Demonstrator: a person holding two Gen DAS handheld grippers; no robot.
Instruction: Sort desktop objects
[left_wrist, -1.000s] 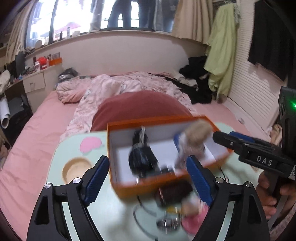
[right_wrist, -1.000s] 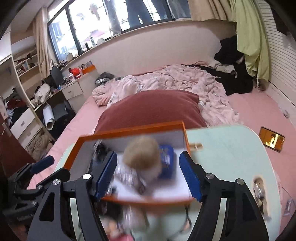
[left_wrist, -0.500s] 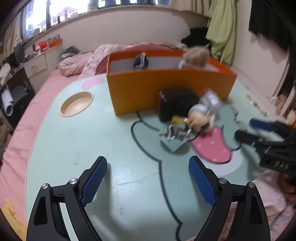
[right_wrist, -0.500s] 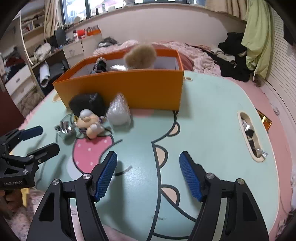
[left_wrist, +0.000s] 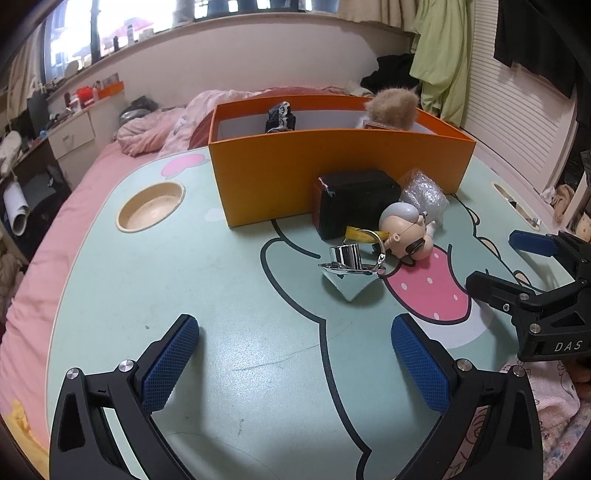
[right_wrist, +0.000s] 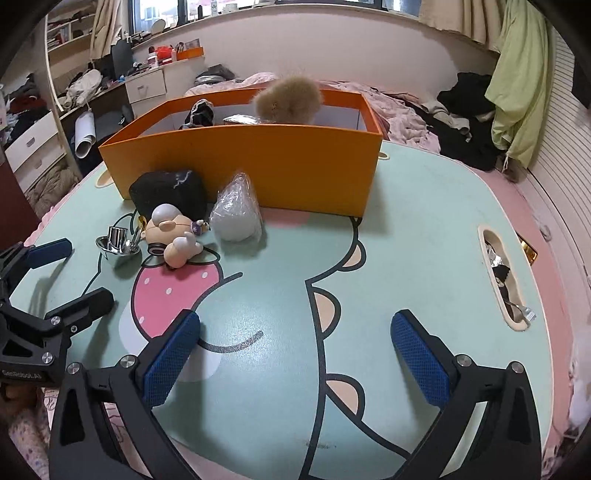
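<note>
An orange box (left_wrist: 295, 177) (right_wrist: 295, 173) stands at the far side of the mint cartoon table (left_wrist: 221, 295) (right_wrist: 406, 240). A fluffy tan toy (left_wrist: 391, 109) (right_wrist: 288, 98) and a black lace-trimmed item (left_wrist: 280, 116) (right_wrist: 201, 112) stick up out of it. In front of it lie a black pouch (left_wrist: 354, 203) (right_wrist: 168, 192), a bubble-wrap packet (left_wrist: 424, 195) (right_wrist: 236, 214), a bald doll figure (left_wrist: 404, 229) (right_wrist: 173, 232) and a shiny metal piece with a ring (left_wrist: 351, 258) (right_wrist: 118, 242). My left gripper (left_wrist: 295, 362) is open and empty, short of these. My right gripper (right_wrist: 295, 358) is open and empty, to their right.
A round wooden cup recess (left_wrist: 151, 206) is at the table's left. A slot (right_wrist: 502, 277) with small items is at its right edge. A bed with pink bedding (left_wrist: 166, 125) lies behind the table. Each gripper shows at the edge of the other's view.
Both grippers have drawn back and down from above the box to low over the table's near side. Both stayed open and empty.
</note>
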